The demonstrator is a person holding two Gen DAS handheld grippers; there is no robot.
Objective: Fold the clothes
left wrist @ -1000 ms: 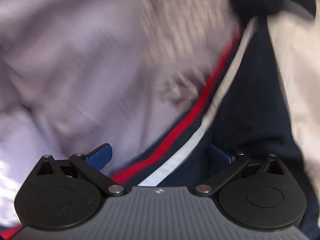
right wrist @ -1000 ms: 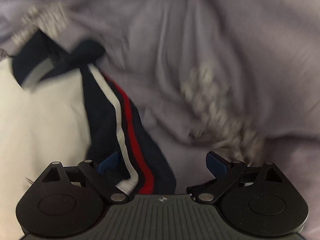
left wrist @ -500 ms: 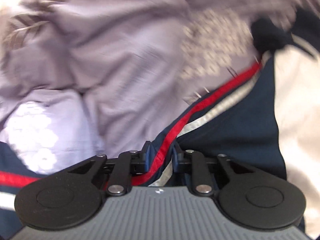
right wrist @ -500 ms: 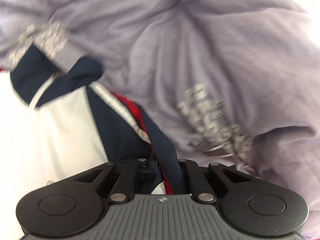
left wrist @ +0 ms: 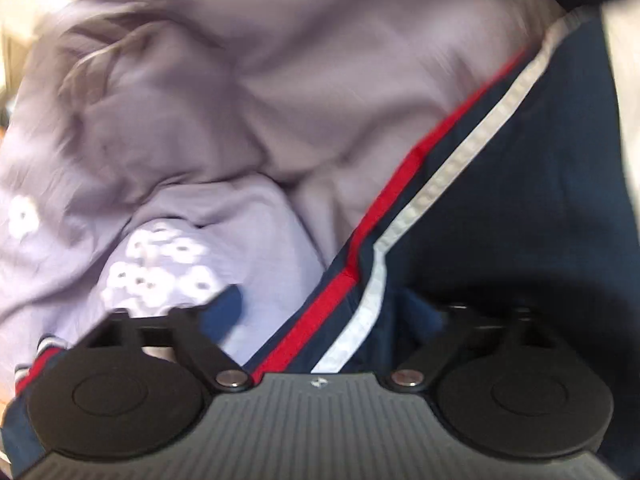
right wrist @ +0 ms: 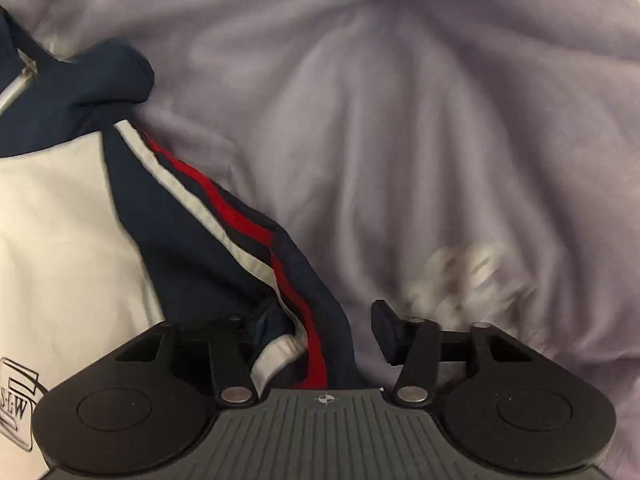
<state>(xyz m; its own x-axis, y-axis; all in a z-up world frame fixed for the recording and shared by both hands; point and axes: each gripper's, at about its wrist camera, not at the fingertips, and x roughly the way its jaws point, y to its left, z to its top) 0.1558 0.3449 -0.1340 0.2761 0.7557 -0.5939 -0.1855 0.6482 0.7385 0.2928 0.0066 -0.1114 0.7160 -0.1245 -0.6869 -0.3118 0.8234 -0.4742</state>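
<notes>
Between both claws (parted): striped jacket (left wrist: 500, 216) edge

Through my left claw (left wrist: 320, 312) camera the jacket (left wrist: 500, 220) lies to the right, its striped edge running between the fingers, over the sheet (left wrist: 240, 100) spreading left and behind. My right claw (right wrist: 320, 328) straddles that same edge.

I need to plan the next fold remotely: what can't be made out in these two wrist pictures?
- Navy jacket with red and white stripes: its full outline is cut off by the edges of both views.
- Pale lilac patterned cloth: print motion-blurred, right view.
- Surface beneath: covered by fabric.
- Grey printed logo: cut by the left edge.
- Left claw: right fingertip lost in shadow.
</notes>
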